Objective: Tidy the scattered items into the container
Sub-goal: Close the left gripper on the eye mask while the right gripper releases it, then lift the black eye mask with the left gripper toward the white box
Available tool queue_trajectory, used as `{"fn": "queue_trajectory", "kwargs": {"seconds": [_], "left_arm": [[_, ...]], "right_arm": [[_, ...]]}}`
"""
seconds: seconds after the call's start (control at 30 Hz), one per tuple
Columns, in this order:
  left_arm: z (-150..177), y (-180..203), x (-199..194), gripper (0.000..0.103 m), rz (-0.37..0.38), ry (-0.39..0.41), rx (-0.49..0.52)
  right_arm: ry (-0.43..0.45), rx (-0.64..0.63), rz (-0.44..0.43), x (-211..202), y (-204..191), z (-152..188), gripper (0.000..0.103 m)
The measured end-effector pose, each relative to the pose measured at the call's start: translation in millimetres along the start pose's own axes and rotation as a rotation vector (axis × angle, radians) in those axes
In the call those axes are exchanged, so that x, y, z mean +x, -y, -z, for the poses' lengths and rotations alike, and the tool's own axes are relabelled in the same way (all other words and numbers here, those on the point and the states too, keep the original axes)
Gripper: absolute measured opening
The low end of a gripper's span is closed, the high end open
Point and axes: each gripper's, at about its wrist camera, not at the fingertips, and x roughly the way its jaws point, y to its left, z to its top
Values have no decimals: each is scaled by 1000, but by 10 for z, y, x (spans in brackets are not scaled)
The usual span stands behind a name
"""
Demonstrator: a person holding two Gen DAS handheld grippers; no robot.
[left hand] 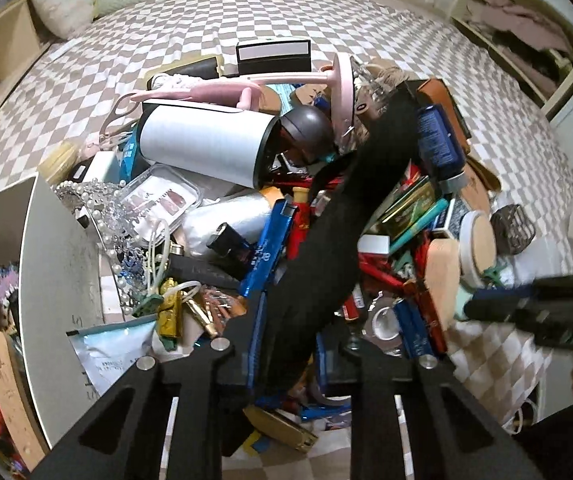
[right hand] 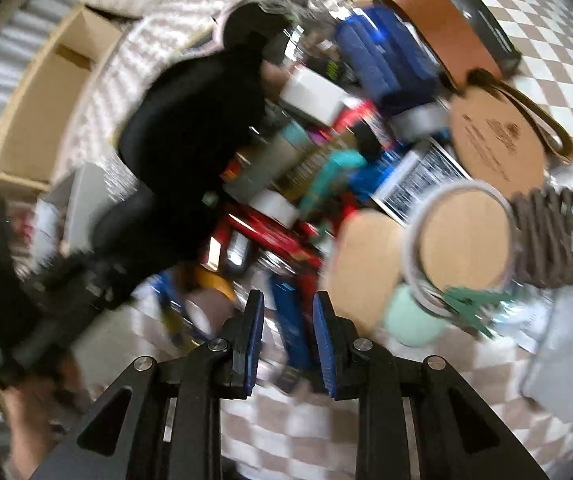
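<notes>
Many scattered items, left wrist view: the pile lies heaped on the checkered cover, not yet tidied.
Left gripper: tongs pinched tight on a black cloth strip, probably gripped at one end so that it pulls free of the clutter.
Container: its white wall stands just left of the pile, so the carry looks short.
Right wrist view, right gripper: blue pads stand narrowly apart and hold nothing, above the pile's near edge.
Black cloth strip, blurred: it runs from the left gripper across the items.
</notes>
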Motion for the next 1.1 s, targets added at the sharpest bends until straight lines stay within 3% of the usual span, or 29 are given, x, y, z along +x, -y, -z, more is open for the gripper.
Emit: {"fn": "queue_trajectory", "kwargs": {"seconds": [0.2, 0.3, 0.33, 0.4, 0.43, 0.6, 0.73, 0.93, 1.1], "left_arm": [[38, 78, -108, 19, 17, 7, -24], [58, 94, -155, 19, 30, 10, -31], [67, 92, -169, 19, 33, 11, -34], [89, 86, -195, 19, 34, 12, -37], [104, 80, -210, 19, 29, 13, -36], [170, 4, -265, 19, 23, 11, -54], [215, -74, -344, 19, 38, 17, -83], [259, -116, -432, 19, 41, 30, -90], [290, -100, -469, 19, 43, 32, -76]], "right_arm": [[-80, -216, 152, 211, -143, 290, 26], [-109, -262, 194, 305, -210, 384, 29], [-117, -274, 202, 329, -228, 404, 34], [-117, -316, 229, 358, -285, 453, 65], [-108, -338, 248, 361, -315, 473, 65], [-138, -369, 289, 472, -339, 529, 63], [-184, -372, 298, 608, -292, 559, 48], [-172, -392, 337, 718, -307, 544, 27], [-154, -402, 308, 638, -401, 537, 25]]}}
